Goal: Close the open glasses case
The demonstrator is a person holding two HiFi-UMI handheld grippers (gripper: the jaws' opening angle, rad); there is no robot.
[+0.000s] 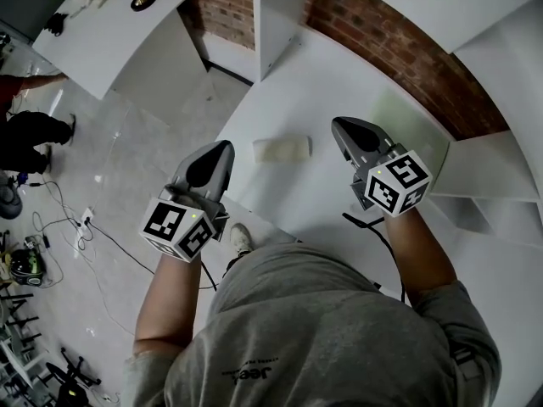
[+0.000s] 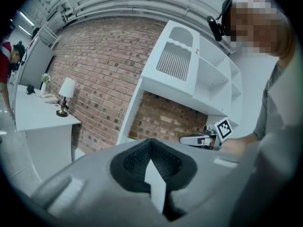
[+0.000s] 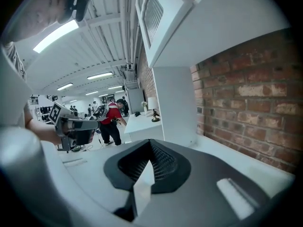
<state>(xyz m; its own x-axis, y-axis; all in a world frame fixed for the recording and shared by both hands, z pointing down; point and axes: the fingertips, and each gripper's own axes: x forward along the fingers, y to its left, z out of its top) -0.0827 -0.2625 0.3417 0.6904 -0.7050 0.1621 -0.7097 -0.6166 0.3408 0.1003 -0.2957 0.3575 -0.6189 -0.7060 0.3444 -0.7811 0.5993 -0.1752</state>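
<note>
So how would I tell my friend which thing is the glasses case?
Find the big white table that runs along the brick wall. In the head view, the glasses case lies on it between the left gripper and the right gripper. It's a small cream oblong lying flat, slightly yellower than the white tabletop.

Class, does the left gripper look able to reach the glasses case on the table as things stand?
Probably yes. The glasses case lies alone on the white table, and nothing stands between it and the left gripper, which is close beside it with jaws shut.
</note>
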